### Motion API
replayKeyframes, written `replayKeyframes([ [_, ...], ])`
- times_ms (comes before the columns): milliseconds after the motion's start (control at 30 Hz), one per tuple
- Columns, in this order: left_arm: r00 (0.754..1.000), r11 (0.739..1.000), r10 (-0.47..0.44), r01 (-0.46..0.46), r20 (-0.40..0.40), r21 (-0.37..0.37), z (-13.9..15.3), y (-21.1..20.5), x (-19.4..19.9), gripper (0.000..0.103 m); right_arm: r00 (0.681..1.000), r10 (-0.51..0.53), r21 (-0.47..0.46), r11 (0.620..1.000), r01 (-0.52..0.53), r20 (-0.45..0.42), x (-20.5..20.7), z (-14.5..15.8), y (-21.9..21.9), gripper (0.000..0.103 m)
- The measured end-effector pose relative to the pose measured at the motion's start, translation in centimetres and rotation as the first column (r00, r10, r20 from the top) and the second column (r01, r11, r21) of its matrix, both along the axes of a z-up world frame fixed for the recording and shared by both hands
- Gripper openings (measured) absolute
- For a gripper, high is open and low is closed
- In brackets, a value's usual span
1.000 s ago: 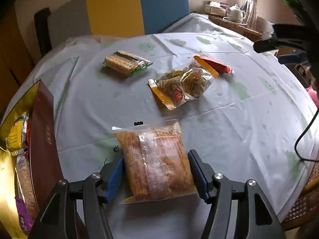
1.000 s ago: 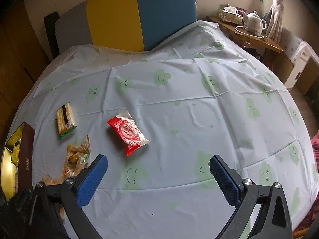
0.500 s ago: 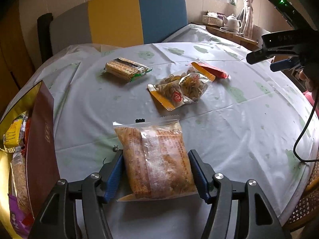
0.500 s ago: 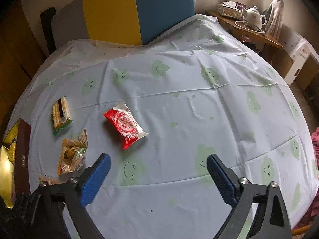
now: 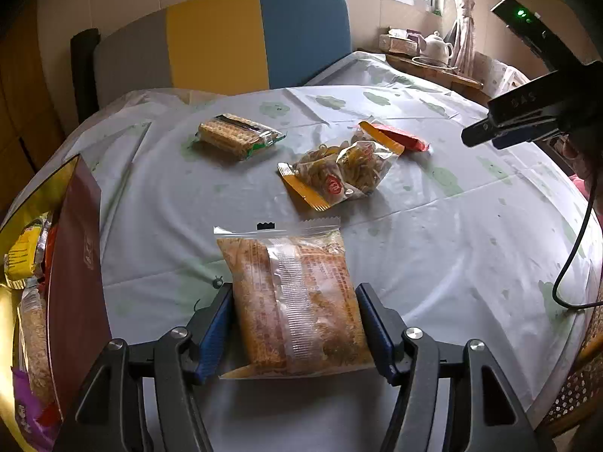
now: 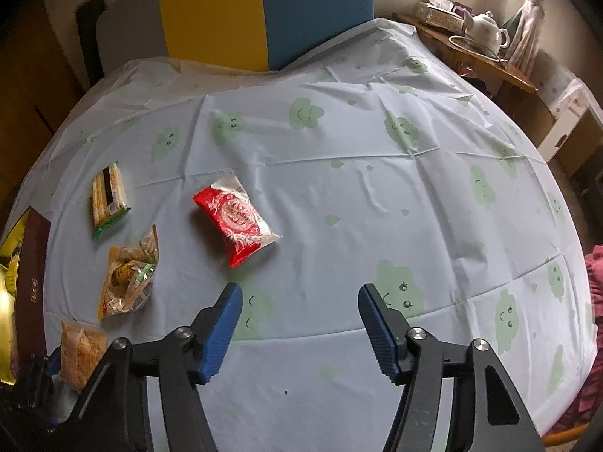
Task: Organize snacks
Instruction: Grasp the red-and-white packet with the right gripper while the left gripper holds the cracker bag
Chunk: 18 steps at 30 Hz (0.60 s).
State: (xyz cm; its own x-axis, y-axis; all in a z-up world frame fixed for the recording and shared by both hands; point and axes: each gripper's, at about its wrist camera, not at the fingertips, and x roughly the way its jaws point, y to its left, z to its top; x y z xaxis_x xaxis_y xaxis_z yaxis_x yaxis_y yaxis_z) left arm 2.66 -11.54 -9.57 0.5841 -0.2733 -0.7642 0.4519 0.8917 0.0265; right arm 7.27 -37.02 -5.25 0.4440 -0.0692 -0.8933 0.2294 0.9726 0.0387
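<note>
My left gripper (image 5: 294, 290) is shut on an orange snack bag (image 5: 297, 301); both blue pads press its sides, just above the tablecloth. The same bag (image 6: 81, 352) shows at the lower left of the right wrist view. My right gripper (image 6: 299, 290) hangs over bare cloth with its jaws closing and nothing between them. A red packet (image 6: 235, 218) lies just beyond its left finger. Left of that are a clear bag of twisted snacks (image 6: 130, 278) and a cracker pack (image 6: 109, 197). A dark red box (image 5: 75, 263) with a gold inside holds several snacks at the table's left edge.
The round table (image 6: 377, 196) carries a pale cloth with green cloud faces. Behind it stands a yellow and blue seat back (image 5: 256, 37). A side table with a teapot (image 6: 486, 30) stands at the back right. A black cable (image 5: 573, 263) hangs at the right.
The right gripper's jaws have come much closer together, and the red packet now sits nearer to them. The left gripper keeps its hold on the orange bag and has tilted up slightly.
</note>
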Motion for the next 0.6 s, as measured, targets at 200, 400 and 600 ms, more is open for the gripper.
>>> replayKeyframes([
  [200, 1.0, 1.0, -0.005, 0.005, 0.006, -0.013, 0.0, 0.2, -0.1, 0.065, 0.999, 0.028, -0.017, 0.999, -0.028, -0.03, 0.3, -0.7, 0.8, 0.049],
  [400, 1.0, 1.0, -0.007, 0.007, 0.01, -0.019, 0.0, 0.2, -0.1, 0.065, 0.998, 0.042, 0.005, 0.999, -0.041, -0.049, 0.8, -0.4, 0.8, 0.039],
  [600, 1.0, 1.0, -0.009, 0.009, 0.012, -0.024, 0.0, 0.3, -0.1, 0.065, 0.995, 0.064, 0.028, 0.998, -0.062, -0.076, 2.1, -0.7, 0.7, 0.039],
])
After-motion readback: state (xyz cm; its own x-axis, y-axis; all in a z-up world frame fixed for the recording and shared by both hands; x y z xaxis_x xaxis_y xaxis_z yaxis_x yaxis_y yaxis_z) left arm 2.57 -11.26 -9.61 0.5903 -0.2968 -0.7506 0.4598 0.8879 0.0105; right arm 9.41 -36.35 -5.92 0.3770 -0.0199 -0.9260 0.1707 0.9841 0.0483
